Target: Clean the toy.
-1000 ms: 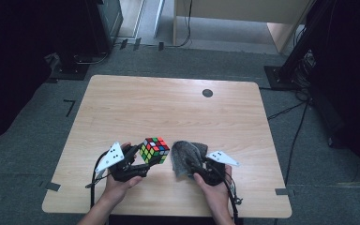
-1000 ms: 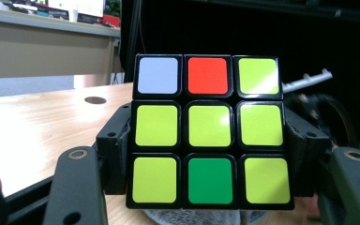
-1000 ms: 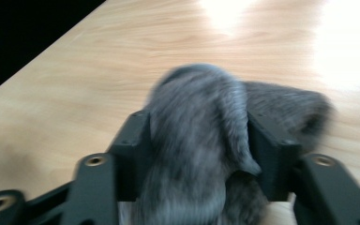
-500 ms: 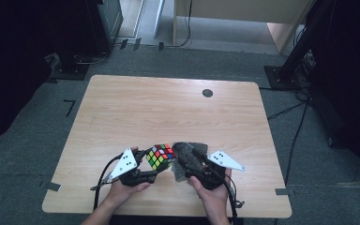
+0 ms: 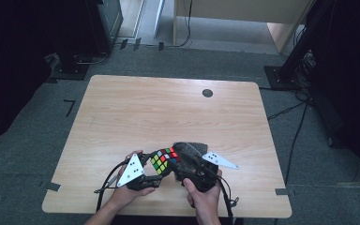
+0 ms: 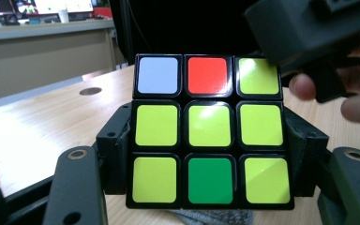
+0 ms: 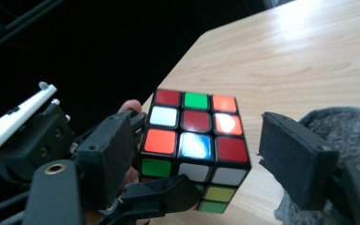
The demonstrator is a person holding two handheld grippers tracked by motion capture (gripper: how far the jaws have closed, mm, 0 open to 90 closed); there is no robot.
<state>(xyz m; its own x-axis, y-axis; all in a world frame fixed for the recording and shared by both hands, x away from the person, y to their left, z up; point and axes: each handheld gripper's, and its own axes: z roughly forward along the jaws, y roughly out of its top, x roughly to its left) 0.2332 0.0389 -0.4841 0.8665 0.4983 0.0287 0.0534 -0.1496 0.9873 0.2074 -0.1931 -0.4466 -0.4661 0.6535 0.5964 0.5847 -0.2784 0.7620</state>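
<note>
Scrambled cube (image 5: pixel 164 160) – black-framed 3x3 puzzle, held off the table near its front edge, tilted, just beside a grey cloth (image 5: pixel 191 149). Left gripper view: face mostly yellow-green, top row white, red, yellow-green, one green tile bottom centre, jaw pads pressed on both side faces. Right gripper view: cube (image 7: pixel 194 145) seen corner-on – mixed red, orange, white and green tiles on top.
</note>
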